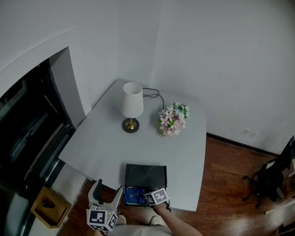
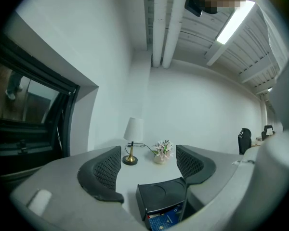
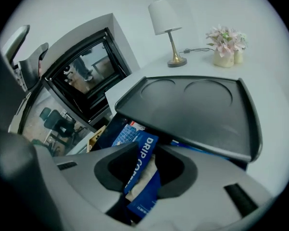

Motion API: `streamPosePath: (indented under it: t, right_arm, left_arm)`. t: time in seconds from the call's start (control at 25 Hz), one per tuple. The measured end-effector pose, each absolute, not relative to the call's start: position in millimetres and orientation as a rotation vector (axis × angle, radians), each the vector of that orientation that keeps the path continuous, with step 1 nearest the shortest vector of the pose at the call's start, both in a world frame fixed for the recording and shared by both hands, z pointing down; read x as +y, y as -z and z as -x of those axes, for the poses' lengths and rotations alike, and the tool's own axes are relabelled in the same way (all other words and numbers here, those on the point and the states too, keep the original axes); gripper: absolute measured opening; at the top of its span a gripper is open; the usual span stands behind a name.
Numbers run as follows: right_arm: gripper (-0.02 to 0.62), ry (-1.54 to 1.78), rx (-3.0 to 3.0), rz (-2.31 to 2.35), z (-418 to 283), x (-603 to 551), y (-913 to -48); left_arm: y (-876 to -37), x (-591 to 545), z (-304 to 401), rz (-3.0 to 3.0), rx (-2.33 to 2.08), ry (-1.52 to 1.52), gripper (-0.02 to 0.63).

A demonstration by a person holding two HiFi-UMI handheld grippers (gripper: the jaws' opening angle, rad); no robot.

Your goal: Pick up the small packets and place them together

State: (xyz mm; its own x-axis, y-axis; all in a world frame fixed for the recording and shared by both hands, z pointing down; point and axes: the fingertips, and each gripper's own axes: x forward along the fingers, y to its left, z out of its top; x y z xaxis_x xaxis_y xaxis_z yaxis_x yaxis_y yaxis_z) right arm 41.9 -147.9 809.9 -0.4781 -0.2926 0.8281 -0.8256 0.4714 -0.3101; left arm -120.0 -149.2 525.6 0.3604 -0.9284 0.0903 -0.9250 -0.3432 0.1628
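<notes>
A black box (image 1: 145, 176) with a tray-like lid (image 3: 192, 109) sits at the table's near edge, and blue packets (image 1: 133, 195) lie in its open front. In the right gripper view, my right gripper (image 3: 143, 174) is shut on one blue drip coffee packet (image 3: 147, 146), which stands upright between the pads just in front of the box. More blue packets (image 3: 125, 134) lie behind it under the lid. My left gripper (image 1: 108, 193) hangs off the table's front left corner, open with nothing between its fingers. In its own view it (image 2: 149, 172) faces the box (image 2: 161, 196).
A white lamp (image 1: 132, 104) and a pot of flowers (image 1: 173, 118) stand at the back of the grey table (image 1: 103, 146), with a cable between them. A dark glass partition (image 1: 24, 132) runs along the left. A wooden box (image 1: 50, 206) sits on the floor, an office chair (image 1: 275, 173) at the right.
</notes>
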Motion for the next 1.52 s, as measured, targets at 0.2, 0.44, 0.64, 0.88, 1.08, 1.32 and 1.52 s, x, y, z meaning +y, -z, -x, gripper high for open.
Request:
streamPosePath:
  t: [0.2,0.44,0.64,0.88,1.08,1.32,1.52]
  right_arm:
    - [0.005,-0.896,-2.114,-0.889,-37.6,-140.3,-785.3]
    - [0.005,-0.735,-2.314,-0.830,-25.0,-121.5,-733.9]
    - [0.005,-0.654,-2.445,-0.829,-24.8,-116.9,-667.7]
    - [0.004,-0.693,-2.556,-0.808,-28.9,-155.9,-619.7]
    - [0.005,-0.863,-2.482,-0.906,-36.2,-224.4,-662.8]
    - [0.005,-1.055,-2.255,-1.123,-77.4,-289.6,-709.0]
    - [0.005,-1.003,-2.076,-1.070,-89.6,-287.4,-751.4]
  left_arm:
    - [-529.7,-150.9,117.6,-2.426,-1.668,0.027,0.367]
    - [-531.5,-152.5,118.5,-2.418,-1.674,0.032,0.367]
    - [-530.7,-153.6,124.0,-2.405,-1.694,0.040,0.367]
    - [-530.0,-151.2,131.0,-2.395,-1.718,0.048,0.367]
    - [-529.6,-147.6,132.6,-2.393,-1.719,0.054,0.367]
    - [-531.7,-142.9,131.2,-2.393,-1.716,0.046,0.367]
    - [-535.5,-140.9,133.3,-2.388,-1.715,0.041,0.367]
